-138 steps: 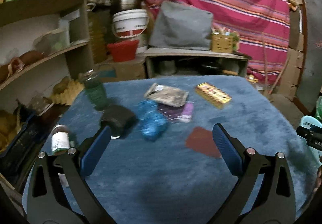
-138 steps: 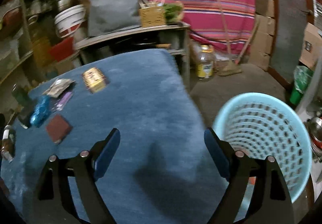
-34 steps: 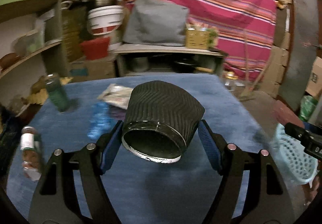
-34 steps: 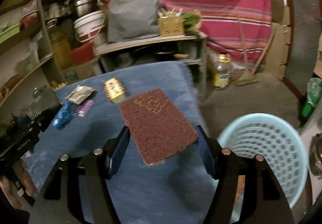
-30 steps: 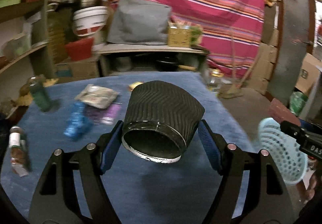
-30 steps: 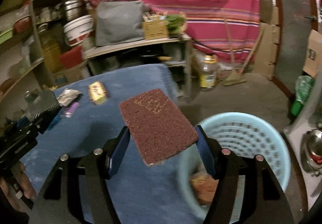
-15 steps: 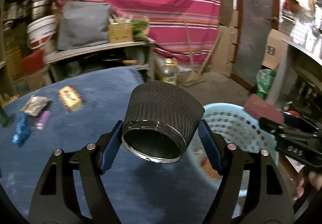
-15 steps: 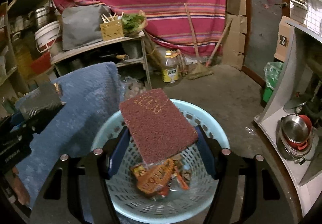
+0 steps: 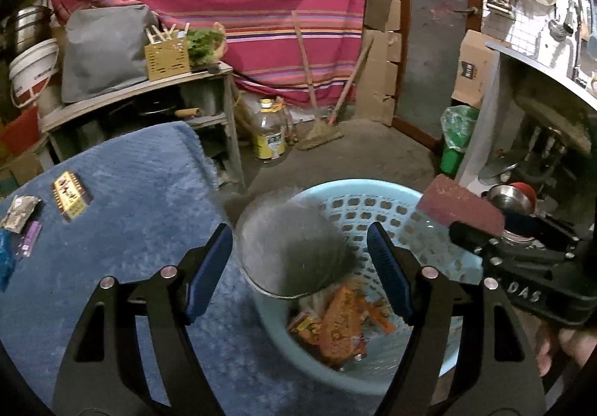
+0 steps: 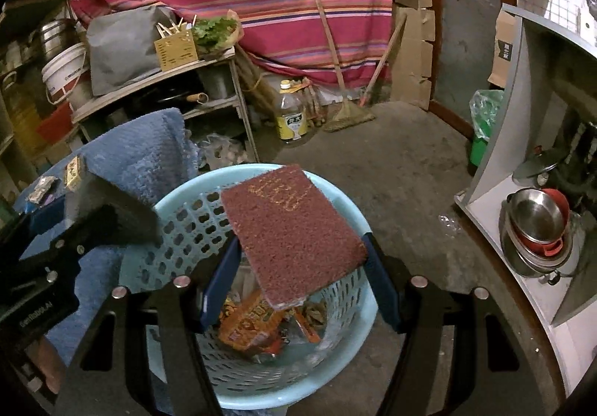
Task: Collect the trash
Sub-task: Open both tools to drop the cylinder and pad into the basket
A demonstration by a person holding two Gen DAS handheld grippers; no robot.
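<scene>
both claws angled down over light blue basket (image 10: 337,208). left claw (image 9: 300,261): jaws apart, blurred dark cup (image 9: 293,251) loose between. right claw (image 10: 300,278) clamps maroon scouring pad (image 10: 293,231).

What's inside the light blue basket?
Crumpled orange snack wrappers lie at the bottom of the basket. The red scouring pad in the right tongs covers part of the inside, so anything below it is hidden.
</scene>
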